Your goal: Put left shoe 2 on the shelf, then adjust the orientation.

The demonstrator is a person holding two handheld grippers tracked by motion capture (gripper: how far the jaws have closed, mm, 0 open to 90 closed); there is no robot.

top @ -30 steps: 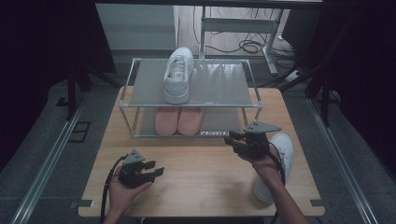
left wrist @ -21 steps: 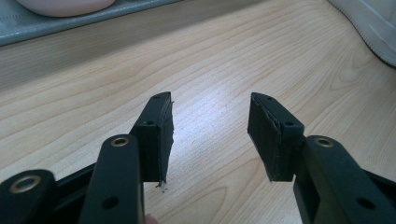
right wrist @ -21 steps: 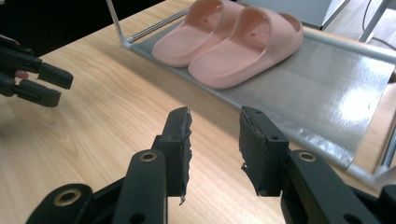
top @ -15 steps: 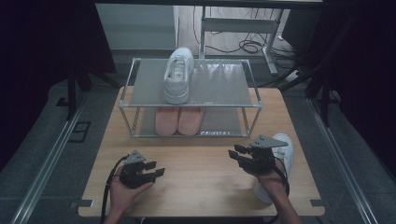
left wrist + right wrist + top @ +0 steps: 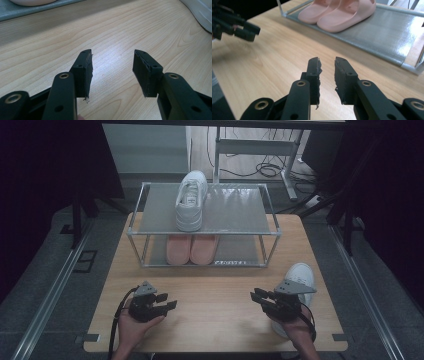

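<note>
Two claws hover over the tabletop (image 5: 215,295) — left claw (image 5: 167,301) open and empty, right claw (image 5: 260,299) empty, its jaws just closing to a narrow gap. White shoe (image 5: 300,276) lies just right of it; no writing legible.

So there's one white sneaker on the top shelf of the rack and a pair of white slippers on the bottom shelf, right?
Not quite. The slippers on the bottom shelf are pink, not white; the high view shows it, and the right gripper view shows them close up. The rest stands: one white sneaker sits on the top shelf of the rack.
</note>
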